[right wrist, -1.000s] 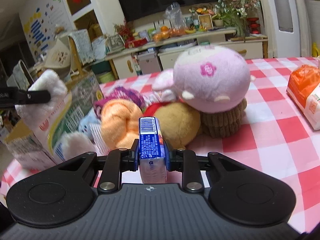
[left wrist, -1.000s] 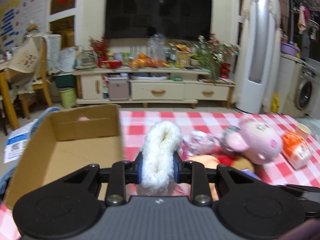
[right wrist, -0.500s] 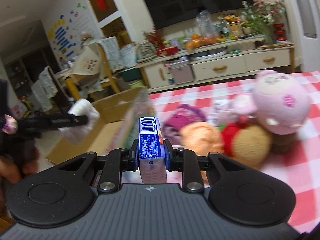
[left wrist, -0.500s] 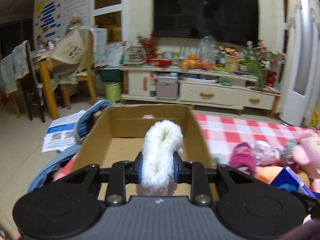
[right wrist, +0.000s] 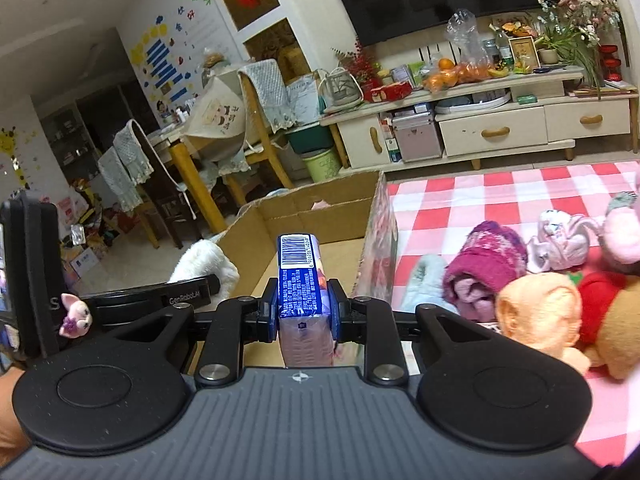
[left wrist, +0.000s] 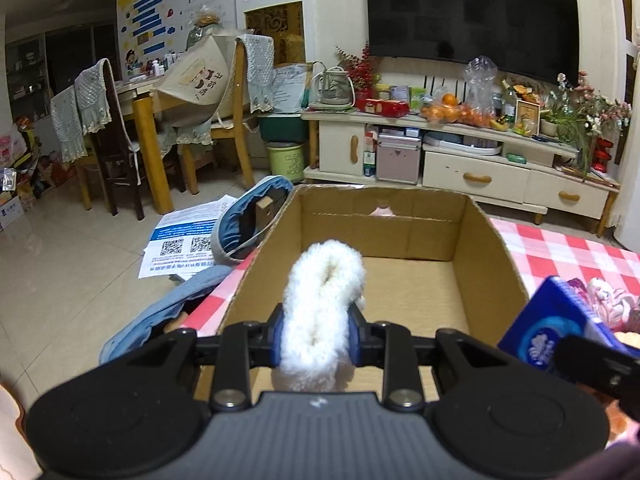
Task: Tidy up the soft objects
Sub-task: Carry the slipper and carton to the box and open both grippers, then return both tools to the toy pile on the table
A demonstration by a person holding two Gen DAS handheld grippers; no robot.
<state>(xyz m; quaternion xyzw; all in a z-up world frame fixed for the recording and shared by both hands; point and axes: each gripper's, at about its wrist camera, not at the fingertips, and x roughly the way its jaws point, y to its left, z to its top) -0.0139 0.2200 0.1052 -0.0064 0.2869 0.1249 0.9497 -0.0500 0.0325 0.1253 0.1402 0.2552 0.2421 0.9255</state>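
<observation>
A fluffy white plush piece (left wrist: 322,304) sits clamped in the left gripper (left wrist: 318,330) above the open brown cardboard box (left wrist: 486,256). The right gripper (right wrist: 304,310) pinches a blue tissue pack (right wrist: 300,280) at the box's edge; something pink inside (left wrist: 382,211) is unclear.

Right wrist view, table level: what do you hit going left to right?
White fluffy plush in the left gripper → open cardboard box → blue tissue pack in the right gripper → pale blue sock → magenta rolled knit → orange plush toy → red-shirted brown plush.
</observation>
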